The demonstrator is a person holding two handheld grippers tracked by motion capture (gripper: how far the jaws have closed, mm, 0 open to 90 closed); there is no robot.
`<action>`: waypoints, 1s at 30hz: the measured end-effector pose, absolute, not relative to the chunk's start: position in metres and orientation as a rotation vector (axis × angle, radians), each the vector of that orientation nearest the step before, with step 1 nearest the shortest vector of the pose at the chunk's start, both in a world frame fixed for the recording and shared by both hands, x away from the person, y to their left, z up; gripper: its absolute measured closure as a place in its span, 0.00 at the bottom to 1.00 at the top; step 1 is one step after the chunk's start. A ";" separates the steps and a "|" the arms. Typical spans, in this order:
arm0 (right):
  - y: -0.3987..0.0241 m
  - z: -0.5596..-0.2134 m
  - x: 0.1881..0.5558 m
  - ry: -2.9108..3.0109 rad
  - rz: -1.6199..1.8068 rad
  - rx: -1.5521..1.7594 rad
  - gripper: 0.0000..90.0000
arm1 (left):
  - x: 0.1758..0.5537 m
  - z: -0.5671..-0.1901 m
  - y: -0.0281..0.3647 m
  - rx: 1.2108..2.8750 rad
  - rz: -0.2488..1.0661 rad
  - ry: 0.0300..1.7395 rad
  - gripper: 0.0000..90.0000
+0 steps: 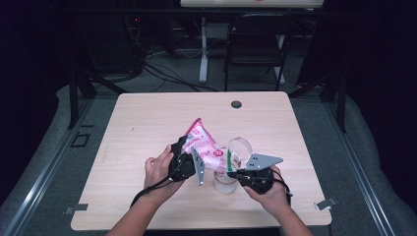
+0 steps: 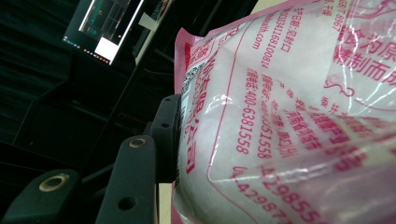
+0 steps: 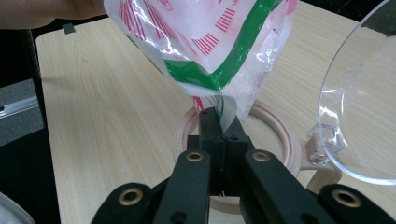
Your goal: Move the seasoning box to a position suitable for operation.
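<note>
**Inspector:** Starting with the largest item: the table (image 1: 147,118) is carrying everything you are working on, and its pale wood top is lying bare around your hands. The folding chair (image 1: 258,42) is standing well behind its far edge.

**Operator:** And the bag?

**Inspector:** You are holding the pink and white bag (image 1: 202,143) tilted above the table's near middle, its closed end pointing up and away from you, its mouth pointing down toward the jar (image 1: 225,181). White grains are filling it, as the left gripper view is showing (image 2: 299,140).

**Operator:** How are my grippers sitting?

**Inspector:** Your left gripper (image 1: 183,162) is clamping the bag's body; its jaws are standing about half apart with the full bag pressed against the one jaw I can see. Your right gripper (image 1: 244,173) is pinching fully closed on the bag's lower corner, by the green band (image 3: 224,70), with only thin film between the jaws.

**Operator:** Where is the jar sitting?

**Inspector:** It is standing upright on the table, just below the bag's mouth and between your two hands. Its wooden rim (image 3: 280,135) is ringing the pinched corner from underneath. The clear hinged lid (image 1: 239,147) is standing swung open, on the jar's far right side
</note>
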State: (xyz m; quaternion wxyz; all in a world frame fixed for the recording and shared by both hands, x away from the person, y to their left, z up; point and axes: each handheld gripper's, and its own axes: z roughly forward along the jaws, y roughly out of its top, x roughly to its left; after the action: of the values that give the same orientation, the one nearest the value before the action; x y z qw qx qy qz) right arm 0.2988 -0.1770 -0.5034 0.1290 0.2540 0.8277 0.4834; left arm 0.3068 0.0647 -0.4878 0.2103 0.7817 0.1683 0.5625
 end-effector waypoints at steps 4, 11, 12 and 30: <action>-0.177 -0.503 0.299 2.407 1.402 0.737 1.00 | 0.306 -0.488 0.065 2.170 1.561 0.470 0.67; -0.176 -0.504 0.298 2.410 1.400 0.735 1.00 | 0.306 -0.487 0.065 2.169 1.566 0.467 0.67; -0.176 -0.504 0.298 2.410 1.400 0.734 1.00 | 0.306 -0.487 0.066 2.168 1.566 0.467 0.67; -0.172 -0.506 0.299 2.413 1.395 0.727 1.00 | 0.306 -0.489 0.069 2.165 1.558 0.484 0.67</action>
State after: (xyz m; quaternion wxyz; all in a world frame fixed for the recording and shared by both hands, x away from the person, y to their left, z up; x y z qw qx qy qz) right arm 0.2991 -0.1716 -0.5060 0.1303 0.2502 0.8305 0.4802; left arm 0.3060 0.0693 -0.4890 0.2137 0.7801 0.1744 0.5616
